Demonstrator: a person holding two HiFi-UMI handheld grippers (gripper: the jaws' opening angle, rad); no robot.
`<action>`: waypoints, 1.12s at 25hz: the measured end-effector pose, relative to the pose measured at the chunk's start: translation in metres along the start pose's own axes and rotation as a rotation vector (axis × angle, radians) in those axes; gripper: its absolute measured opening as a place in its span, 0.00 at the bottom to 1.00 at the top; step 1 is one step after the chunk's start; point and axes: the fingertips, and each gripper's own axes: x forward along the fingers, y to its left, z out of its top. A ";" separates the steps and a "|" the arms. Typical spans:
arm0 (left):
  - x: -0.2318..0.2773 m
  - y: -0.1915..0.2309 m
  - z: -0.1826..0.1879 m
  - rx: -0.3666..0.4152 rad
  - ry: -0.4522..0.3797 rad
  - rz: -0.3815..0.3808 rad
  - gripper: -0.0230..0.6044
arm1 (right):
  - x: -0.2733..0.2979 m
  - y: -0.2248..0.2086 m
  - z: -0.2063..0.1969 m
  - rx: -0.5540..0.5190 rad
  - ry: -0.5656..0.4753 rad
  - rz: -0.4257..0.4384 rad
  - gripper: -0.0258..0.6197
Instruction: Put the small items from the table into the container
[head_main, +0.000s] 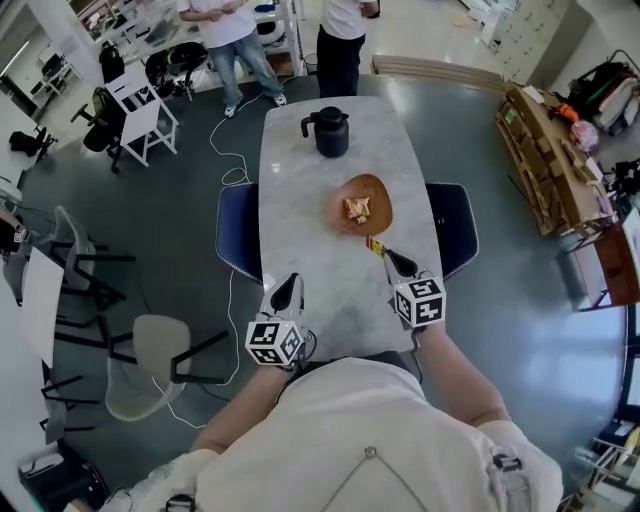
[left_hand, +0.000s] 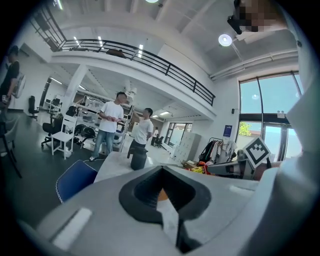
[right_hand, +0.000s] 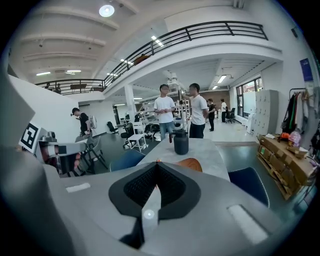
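**Desk:** As you look down from the head camera, what is on the surface?

**Operator:** I see a long pale worktop (head_main: 300, 200), marbled and smooth, with rounded corners. Near its middle sits a brown dish (head_main: 378, 188), shallow, rounded and wood-coloured, with crinkled wrapped pieces (head_main: 357, 209) inside. At the far end stands a dark jug (head_main: 326, 132), matt, with a handle on its left.

**Desk:** Anything outside the dish?

**Operator:** One loose wrapped piece (head_main: 375, 244), yellow and red, is just beside the dish's near rim, at the tip of my right gripper (head_main: 392, 256).

**Desk:** State of the jaws?

**Operator:** Right jaws are clenched, ribbed black pads meeting at the tip. A red speck shows there, but I cannot tell whether the piece is nipped or only touched. My left gripper (head_main: 290, 283) has its jaws pressed together on nothing, over bare worktop, well apart from the dish.

**Desk:** Clearances?

**Operator:** A blue chair (head_main: 237, 235) is tucked against each long edge. The surface between dish and jug is bare. Two people (head_main: 340, 40) stand on the dark floor (head_main: 160, 230) beyond the far end.
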 end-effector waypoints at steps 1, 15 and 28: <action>0.000 0.007 -0.001 -0.004 0.005 0.014 0.04 | 0.013 -0.006 -0.002 0.004 0.018 -0.002 0.08; -0.034 0.091 -0.043 -0.090 0.099 0.289 0.04 | 0.217 -0.069 -0.062 0.076 0.321 0.086 0.08; -0.070 0.111 -0.059 -0.123 0.140 0.479 0.04 | 0.296 -0.104 -0.111 0.096 0.568 0.052 0.08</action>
